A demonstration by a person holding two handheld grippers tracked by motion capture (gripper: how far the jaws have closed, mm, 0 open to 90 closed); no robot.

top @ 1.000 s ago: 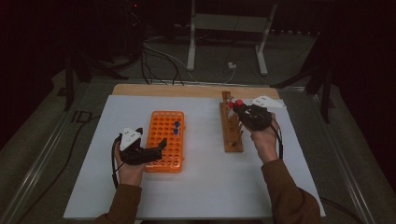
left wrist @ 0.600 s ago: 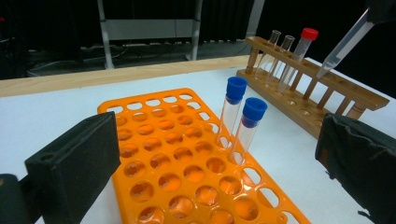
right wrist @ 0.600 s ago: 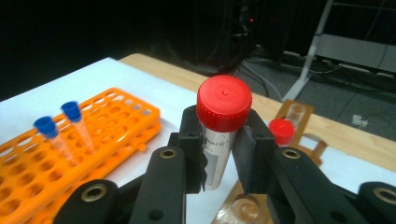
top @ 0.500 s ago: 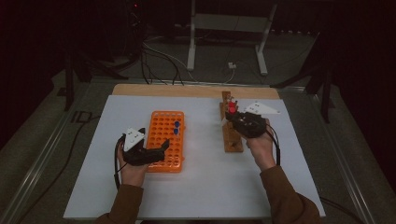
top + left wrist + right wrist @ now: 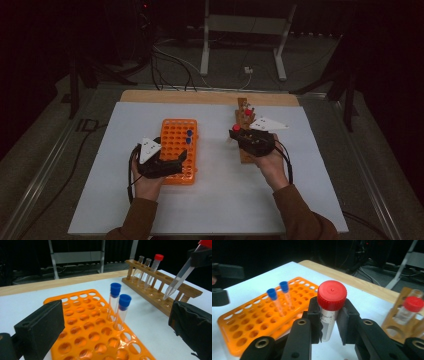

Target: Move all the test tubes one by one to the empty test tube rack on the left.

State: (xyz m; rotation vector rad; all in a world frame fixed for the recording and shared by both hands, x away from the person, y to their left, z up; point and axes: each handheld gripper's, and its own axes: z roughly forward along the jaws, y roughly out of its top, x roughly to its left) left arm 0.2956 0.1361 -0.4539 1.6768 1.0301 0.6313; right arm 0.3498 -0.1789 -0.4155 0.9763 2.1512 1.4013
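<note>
Right gripper (image 5: 329, 322) clamps a clear plastic test tube with a red screw cap (image 5: 331, 305), black jaws pressed on both sides just under the cap, cap poking above the jaw tips, tube body hanging between them. In the left gripper view the same tube is tilted, its tapered tip in the air above the wooden test tube rack (image 5: 160, 293), touching no hole. In the high view the right gripper (image 5: 239, 134) sits over the near end of that rack, tips pointing toward the orange plastic tube rack with round holes (image 5: 179, 150). Past the right jaw a second red-capped tube (image 5: 408, 308) stands in the wooden rack beside clear uncapped tubes (image 5: 141, 267). Left gripper (image 5: 181, 156) rests at the near end of the orange rack, jaws spread wide, nothing between the pads; in its own view the orange grid runs across the gap between them. Two clear tubes with blue caps (image 5: 119, 305) stand upright in neighbouring holes ahead of the left jaws, near the rack's edge facing the wooden rack. Everything sits on a white sheet (image 5: 220, 200) over the tabletop.
</note>
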